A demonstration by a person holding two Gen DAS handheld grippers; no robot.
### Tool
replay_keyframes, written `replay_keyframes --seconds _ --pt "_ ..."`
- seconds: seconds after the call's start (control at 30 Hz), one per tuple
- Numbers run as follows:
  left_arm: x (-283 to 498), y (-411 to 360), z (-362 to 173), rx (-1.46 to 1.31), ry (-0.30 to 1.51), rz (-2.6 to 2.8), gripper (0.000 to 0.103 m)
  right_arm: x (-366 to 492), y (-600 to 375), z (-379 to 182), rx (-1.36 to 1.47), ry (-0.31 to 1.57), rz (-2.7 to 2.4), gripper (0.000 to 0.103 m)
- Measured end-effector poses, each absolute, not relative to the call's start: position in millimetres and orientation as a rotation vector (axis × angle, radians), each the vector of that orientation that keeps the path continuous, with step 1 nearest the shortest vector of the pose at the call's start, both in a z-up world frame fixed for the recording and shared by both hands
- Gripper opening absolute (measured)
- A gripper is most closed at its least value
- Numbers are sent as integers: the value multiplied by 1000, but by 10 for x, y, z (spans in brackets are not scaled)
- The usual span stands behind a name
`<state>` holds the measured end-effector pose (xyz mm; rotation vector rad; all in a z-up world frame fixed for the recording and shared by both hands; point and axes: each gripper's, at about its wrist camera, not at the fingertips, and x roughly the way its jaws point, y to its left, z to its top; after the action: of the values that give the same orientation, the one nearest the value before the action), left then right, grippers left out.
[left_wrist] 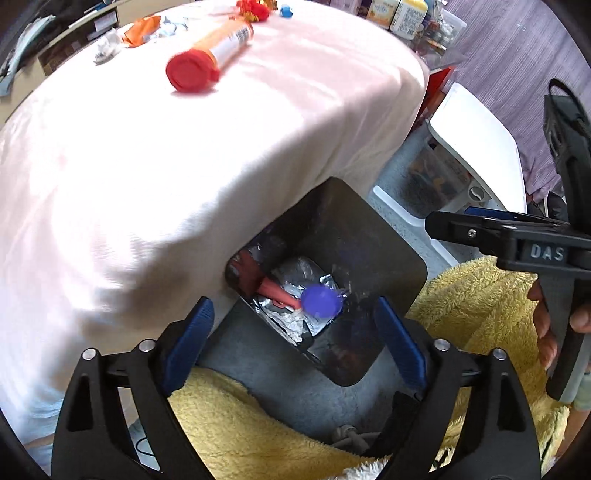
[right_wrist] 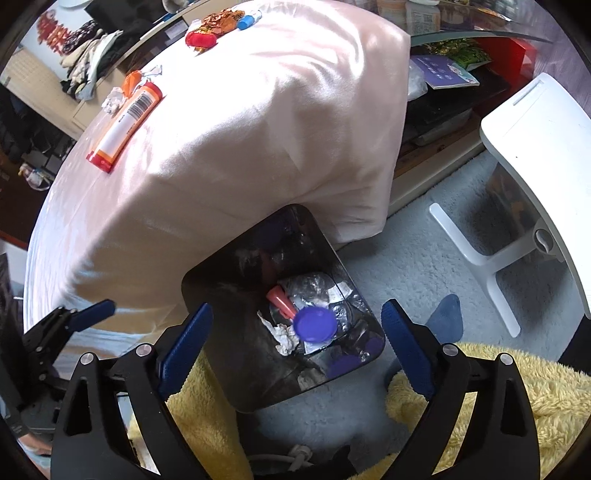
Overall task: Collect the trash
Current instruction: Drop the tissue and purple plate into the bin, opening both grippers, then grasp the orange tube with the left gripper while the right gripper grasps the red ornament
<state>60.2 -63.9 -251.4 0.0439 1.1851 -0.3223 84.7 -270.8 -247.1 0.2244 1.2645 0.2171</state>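
Note:
A black trash bin (left_wrist: 388,236) (right_wrist: 207,295) stands on the floor against the cloth-covered table (left_wrist: 184,166) (right_wrist: 240,147). Inside lie foil wrappers (left_wrist: 295,269) (right_wrist: 314,284), a red-orange piece (left_wrist: 277,291) (right_wrist: 282,302) and a round blue lid (left_wrist: 321,301) (right_wrist: 314,325), blurred in the left wrist view. My left gripper (left_wrist: 291,314) hangs open over the bin with nothing between its pads. My right gripper (right_wrist: 295,310) is open over the bin too, also empty. On the table lie an orange tube with a red cap (left_wrist: 221,44) (right_wrist: 125,122), crumpled paper (left_wrist: 107,46) (right_wrist: 112,101) and an orange wrapper (left_wrist: 142,31) (right_wrist: 131,79).
A red ornament (left_wrist: 255,7) (right_wrist: 201,38) and a small blue cap (left_wrist: 286,11) (right_wrist: 247,20) sit at the table's far end. A white side table (left_wrist: 476,140) (right_wrist: 535,147) stands to the right on grey carpet. A yellow fluffy blanket (left_wrist: 240,424) (right_wrist: 535,387) lies below the grippers.

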Motion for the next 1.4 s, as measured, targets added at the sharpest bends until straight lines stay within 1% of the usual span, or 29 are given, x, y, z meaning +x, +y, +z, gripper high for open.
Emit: replay_keyframes --seconds 0.17,0.47,0.67,0.9,0.93,1.0,1.03,1.1,1.17,1.3,1.4 --pt "576 -520 -2217 46 1118 -328 93 866 -2748 -2245 229 1209 218 93" --pt "885 -338 -1858 51 1029 -268 95 1170 -2699 -1790 206 1089 220 93" --pt "1284 -226 -1759 26 1012 -222 95 1552 -2505 -1687 173 1073 253 93" --pt "1754 -201 -1843 19 1023 -182 95 2033 -2315 -1651 166 1053 272 92" --pt "1799 -212 -1853 21 1023 -184 95 2108 -2278 -1655 166 1051 276 91" --pt "1879 -238 -1880 32 1024 -189 94 2248 -2207 -1670 169 1053 291 85" --pt "1913 -252 -1892 41 1025 -190 93 2326 -2160 -1681 171 1057 300 84" --pt "1988 -279 -1921 60 1029 -183 84 2474 -2070 -1698 173 1057 316 81" --pt "2058 -289 -1962 72 1038 -169 74 2606 -1992 -1718 173 1054 331 80" --pt "2208 -253 -2028 56 1057 -170 68 2876 -1839 -1776 174 1059 351 79" --pt "2317 -196 -2062 43 1059 -154 61 3038 -1772 -1827 176 1063 357 79"
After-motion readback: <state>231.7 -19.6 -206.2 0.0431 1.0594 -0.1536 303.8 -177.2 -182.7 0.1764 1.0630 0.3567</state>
